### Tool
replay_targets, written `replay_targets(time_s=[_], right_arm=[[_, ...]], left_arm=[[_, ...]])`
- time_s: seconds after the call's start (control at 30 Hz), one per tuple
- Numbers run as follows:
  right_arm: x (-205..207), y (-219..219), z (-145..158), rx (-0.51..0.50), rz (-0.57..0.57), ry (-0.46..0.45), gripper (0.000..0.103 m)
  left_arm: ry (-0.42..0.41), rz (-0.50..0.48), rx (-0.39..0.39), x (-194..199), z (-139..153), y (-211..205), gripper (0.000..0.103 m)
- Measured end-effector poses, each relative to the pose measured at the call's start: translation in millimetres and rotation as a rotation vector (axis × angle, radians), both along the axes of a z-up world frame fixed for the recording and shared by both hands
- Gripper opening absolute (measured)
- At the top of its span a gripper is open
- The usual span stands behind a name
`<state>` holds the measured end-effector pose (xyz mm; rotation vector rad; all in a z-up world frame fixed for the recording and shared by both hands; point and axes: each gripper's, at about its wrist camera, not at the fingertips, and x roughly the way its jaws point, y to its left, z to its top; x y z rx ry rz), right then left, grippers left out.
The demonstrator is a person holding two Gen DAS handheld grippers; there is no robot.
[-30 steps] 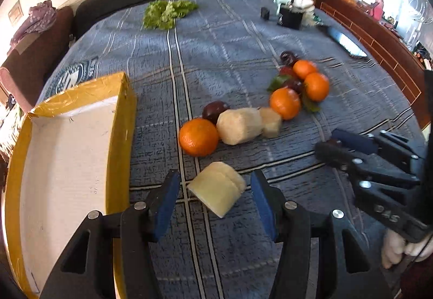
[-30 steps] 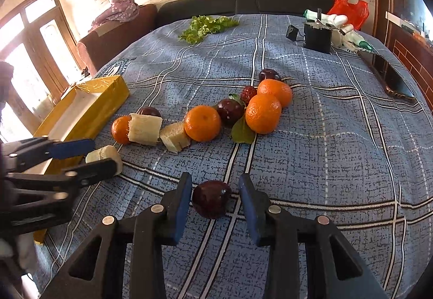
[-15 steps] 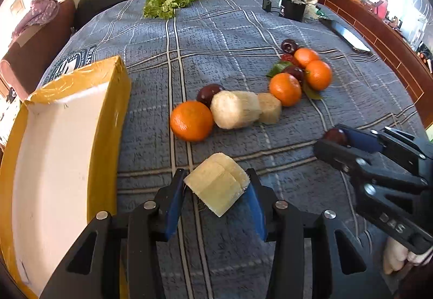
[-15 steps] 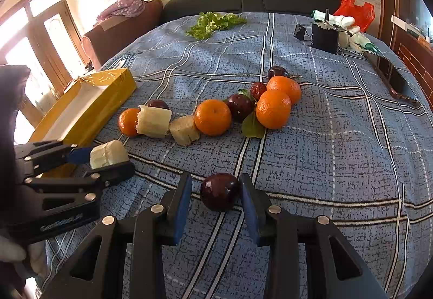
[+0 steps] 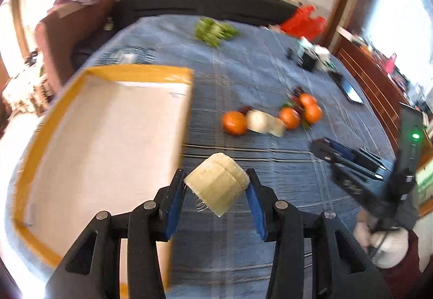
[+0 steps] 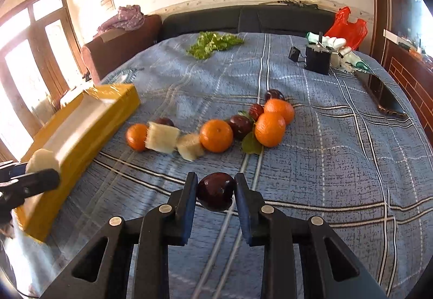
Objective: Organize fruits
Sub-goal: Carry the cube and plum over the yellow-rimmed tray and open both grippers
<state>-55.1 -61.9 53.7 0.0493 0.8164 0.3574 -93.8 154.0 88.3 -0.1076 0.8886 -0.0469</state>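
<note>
My left gripper is shut on a pale yellow cut fruit chunk and holds it in the air beside the right wall of the yellow box. It also shows in the right wrist view at the box's near end. My right gripper is shut on a dark red plum, lifted above the blue cloth. Several oranges, dark plums and two pale chunks lie in a row on the cloth.
The yellow box with a white inside sits at the left. Green lettuce, a black holder, a red bag and a phone lie at the far and right sides of the bed.
My left gripper has lifted the pale chunk and swung left toward the yellow box. My right gripper has raised the plum off the cloth.
</note>
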Motion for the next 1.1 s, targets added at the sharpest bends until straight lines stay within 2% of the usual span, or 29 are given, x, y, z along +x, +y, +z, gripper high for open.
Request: replay_targets(time_s=[0.07, 0.13, 0.23, 0.37, 0.43, 0.63, 0.73, 0.93, 1.1], right_arm=[[-10, 8, 17, 0.065, 0.029, 0.000, 0.030], [-21, 25, 32, 0.088, 0.074, -0.016, 0.030], [-36, 73, 57, 0.107, 0.192, -0.030, 0.031], [-51, 142, 60, 0.096, 0.326, -0.012, 0.031], [-57, 174, 52, 0.081, 0.379, 0.010, 0.031], [-61, 247, 15, 0.013, 0.482, 0.099, 0.031], [-59, 263, 2, -0.009, 0.503, 0.127, 0.031], [-53, 271, -5, -0.030, 0.524, 0.141, 0.032], [-55, 266, -1, -0.006, 0.520, 0.130, 0.032]], left_arm=[[-0.019, 0.049, 0.004, -9, 7, 22, 0.043], [-0.037, 0.117, 0.013, -18, 11, 50, 0.043], [-0.044, 0.218, 0.053, -26, 8, 82, 0.043], [-0.036, 0.335, 0.084, -35, -4, 127, 0.043], [-0.023, 0.384, 0.068, -38, -13, 149, 0.043], [0.019, 0.430, 0.020, -39, -35, 184, 0.043], [0.031, 0.438, 0.005, -38, -41, 190, 0.043], [0.043, 0.439, -0.011, -33, -43, 188, 0.043], [0.014, 0.429, 0.016, -36, -32, 179, 0.049]])
